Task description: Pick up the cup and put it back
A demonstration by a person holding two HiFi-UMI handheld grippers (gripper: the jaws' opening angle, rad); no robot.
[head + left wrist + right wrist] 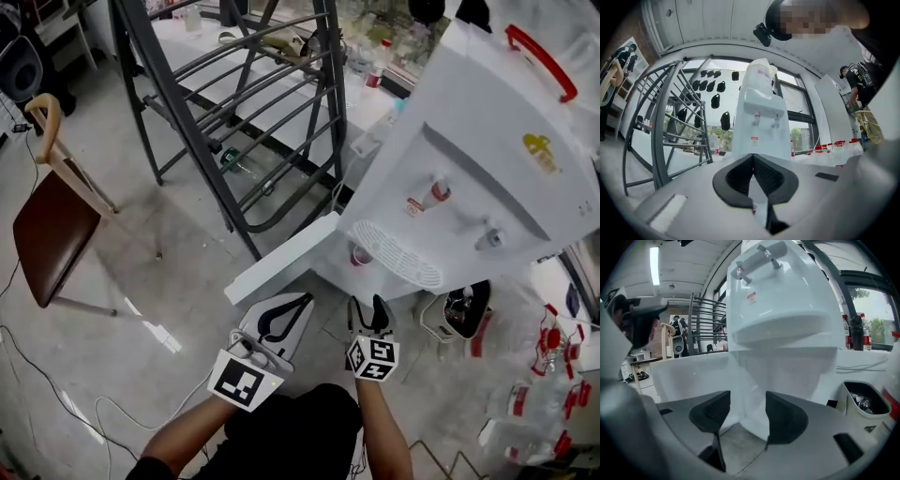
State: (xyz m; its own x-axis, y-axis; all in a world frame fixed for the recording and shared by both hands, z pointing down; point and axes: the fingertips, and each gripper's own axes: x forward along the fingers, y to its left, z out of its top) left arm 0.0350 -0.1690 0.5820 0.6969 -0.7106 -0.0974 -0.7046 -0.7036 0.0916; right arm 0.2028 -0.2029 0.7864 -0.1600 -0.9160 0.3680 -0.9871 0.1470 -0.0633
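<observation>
Though empty, right tongs (747, 404) apart (left tongs (752, 159) together)

Bright daylight thru windows (802, 98); fisheye warp, dark vignette at edges.

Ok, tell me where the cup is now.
Head view: the cup sits under the left end of the dispenser's drip tray, beside the open door, just ahead of the right tongs.
</observation>
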